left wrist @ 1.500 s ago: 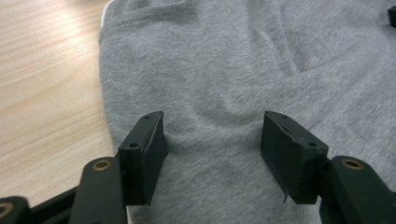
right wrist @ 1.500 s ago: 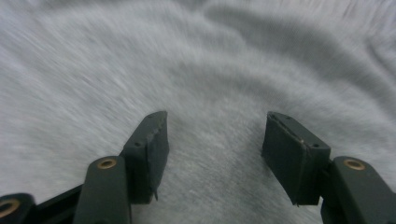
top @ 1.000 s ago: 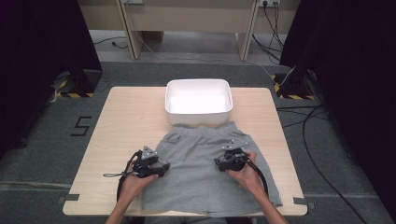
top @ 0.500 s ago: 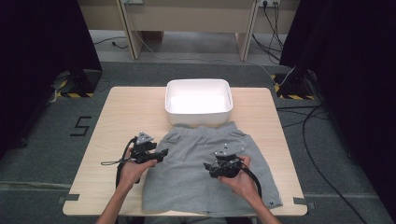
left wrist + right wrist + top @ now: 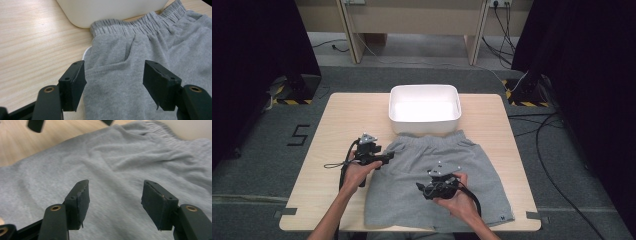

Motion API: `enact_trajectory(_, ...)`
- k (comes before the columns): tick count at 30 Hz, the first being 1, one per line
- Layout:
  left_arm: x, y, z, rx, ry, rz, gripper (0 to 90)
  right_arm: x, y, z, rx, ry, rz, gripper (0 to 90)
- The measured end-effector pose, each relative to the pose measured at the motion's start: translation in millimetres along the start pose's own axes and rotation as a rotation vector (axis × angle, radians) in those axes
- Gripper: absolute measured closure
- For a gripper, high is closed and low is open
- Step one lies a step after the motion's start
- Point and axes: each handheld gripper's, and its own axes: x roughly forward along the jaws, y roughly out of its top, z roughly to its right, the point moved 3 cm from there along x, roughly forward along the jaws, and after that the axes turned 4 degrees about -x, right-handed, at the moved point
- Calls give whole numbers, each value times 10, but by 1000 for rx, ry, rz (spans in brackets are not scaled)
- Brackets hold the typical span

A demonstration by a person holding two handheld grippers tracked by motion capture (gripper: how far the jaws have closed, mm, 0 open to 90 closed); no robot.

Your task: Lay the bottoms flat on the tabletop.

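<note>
Grey shorts (image 5: 437, 165) lie flat on the wooden table (image 5: 347, 120), their waistband against a white tub (image 5: 424, 107). My left gripper (image 5: 387, 158) hovers at the shorts' left edge, by the pocket (image 5: 125, 53). Its jaws have just been opening, and my left gripper (image 5: 113, 82) is open with only flat cloth below it. My right gripper (image 5: 420, 189) sits over the middle of the shorts (image 5: 125, 157) and points left. My right gripper (image 5: 113, 200) is also open and holds nothing. The left gripper's fingertips (image 5: 36, 125) show at the top of the right gripper view.
The white tub (image 5: 112, 10) stands at the table's far middle and looks empty. Bare wood (image 5: 37, 37) lies left of the shorts. Black curtains, floor cables and table legs surround the table.
The left gripper has moved away from the person, toward the shorts' waistband. The right gripper has slid left and nearer the person over the cloth. The left jaws stand a little wider.
</note>
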Motion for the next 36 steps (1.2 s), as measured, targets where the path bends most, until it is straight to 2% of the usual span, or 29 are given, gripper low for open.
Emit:
enact_trajectory(3,48,34,-5,-13,-1,1,328,34,7,-70,-7,11,-4,393)
enact_trajectory(8,112,100,9,-11,-10,1,321,77,35,-165,-17,27,1,393)
enact_trajectory(10,139,127,10,-23,-23,7,320,88,46,-201,-22,30,4,393)
enact_trajectory(18,217,175,4,-17,-24,-5,307,140,78,-352,-41,51,8,388)
enact_trajectory(29,304,192,-65,-47,-18,-1,307,203,82,-433,-57,65,1,385)
enact_trajectory(36,360,171,-76,-38,-5,-17,308,202,103,-489,-60,71,12,384)
